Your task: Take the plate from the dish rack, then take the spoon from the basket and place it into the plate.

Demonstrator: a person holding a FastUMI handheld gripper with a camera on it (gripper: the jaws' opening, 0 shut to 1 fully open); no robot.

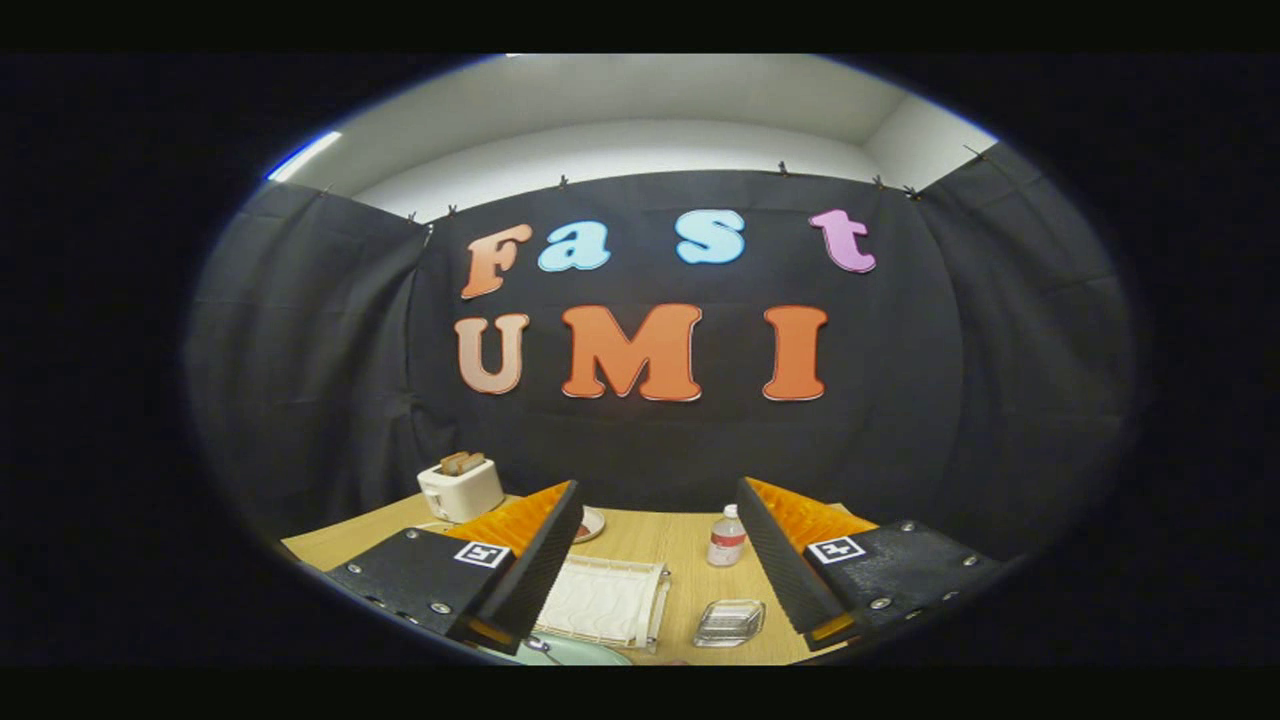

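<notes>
No readable text; bottle (727, 537) label too small to read.

Gripper (657, 530) fingers spread wide, nothing between them, held above the bench (690, 560). White dish rack (605, 602) just ahead between fingers, clear container (729, 622) beside it, bottle (726, 537) beyond. Toaster (460, 487) at far left.

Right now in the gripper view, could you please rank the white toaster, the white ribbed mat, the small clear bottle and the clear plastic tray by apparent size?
1. White ribbed mat
2. White toaster
3. Clear plastic tray and small clear bottle: look alike, unranked.
The toaster sits farther off, so its true size is unsure. The gripper hangs above with jaws open.
</notes>
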